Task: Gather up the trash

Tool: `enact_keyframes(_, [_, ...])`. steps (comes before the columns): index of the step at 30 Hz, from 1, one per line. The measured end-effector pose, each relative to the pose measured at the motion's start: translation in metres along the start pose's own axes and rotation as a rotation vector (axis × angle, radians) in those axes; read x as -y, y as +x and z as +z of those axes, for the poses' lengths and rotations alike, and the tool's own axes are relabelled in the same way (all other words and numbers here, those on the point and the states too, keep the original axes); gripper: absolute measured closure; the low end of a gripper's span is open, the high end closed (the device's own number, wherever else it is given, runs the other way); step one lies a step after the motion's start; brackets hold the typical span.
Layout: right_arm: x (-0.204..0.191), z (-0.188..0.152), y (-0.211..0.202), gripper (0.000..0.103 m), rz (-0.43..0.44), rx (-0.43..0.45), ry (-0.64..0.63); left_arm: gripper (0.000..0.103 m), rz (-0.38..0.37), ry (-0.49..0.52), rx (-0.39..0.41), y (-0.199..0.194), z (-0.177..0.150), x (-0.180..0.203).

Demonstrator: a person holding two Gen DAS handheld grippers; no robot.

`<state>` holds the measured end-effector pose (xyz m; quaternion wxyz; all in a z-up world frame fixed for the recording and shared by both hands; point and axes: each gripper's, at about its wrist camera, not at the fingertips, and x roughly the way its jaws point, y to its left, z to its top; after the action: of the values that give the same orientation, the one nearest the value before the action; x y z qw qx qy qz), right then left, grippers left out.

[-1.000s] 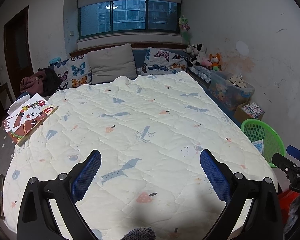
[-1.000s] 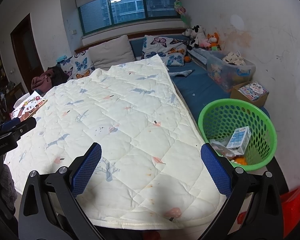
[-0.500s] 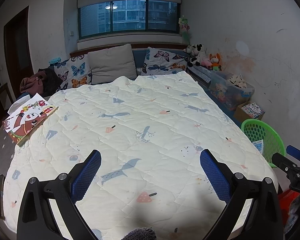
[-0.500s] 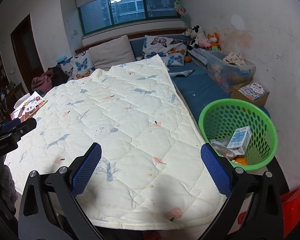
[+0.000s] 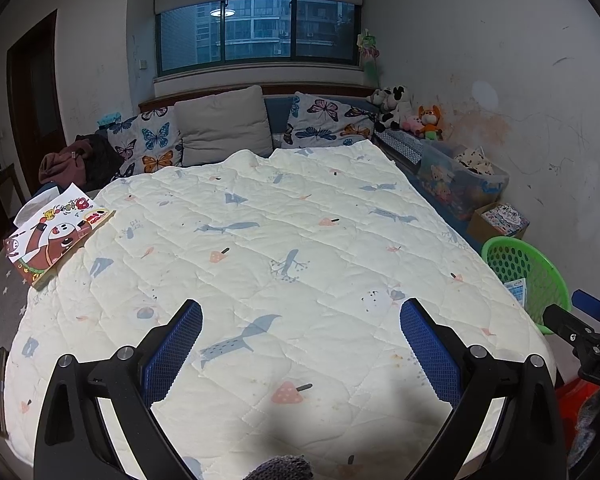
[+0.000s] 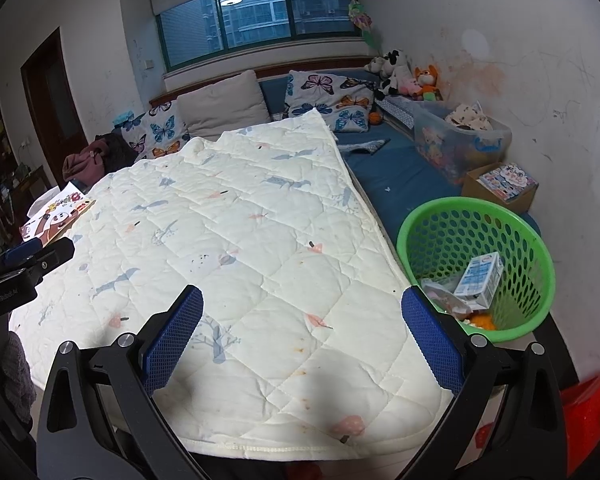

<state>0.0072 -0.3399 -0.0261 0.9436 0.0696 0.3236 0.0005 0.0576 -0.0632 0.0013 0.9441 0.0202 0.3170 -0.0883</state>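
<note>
A green perforated basket stands on the floor at the bed's right side; it holds a white milk carton, a clear wrapper and orange scraps. In the left wrist view the same basket shows past the quilt's edge. My left gripper hovers open over the near end of the cream quilt, nothing between its blue pads. My right gripper is open too, over the quilt's near right corner, just left of the basket.
A picture book lies at the quilt's left edge. Pillows, soft toys, a clear storage box and a cardboard box line the back and right wall. Something red sits on the floor near right.
</note>
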Motion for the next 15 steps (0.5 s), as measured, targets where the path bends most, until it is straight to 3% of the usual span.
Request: enact_keyframes(15, [-0.0022, -0.0010, 0.0006, 0.004, 0.002, 0.000, -0.005, 0.007, -0.002, -0.007, -0.004, 0.0013, -0.0025, 0.0009])
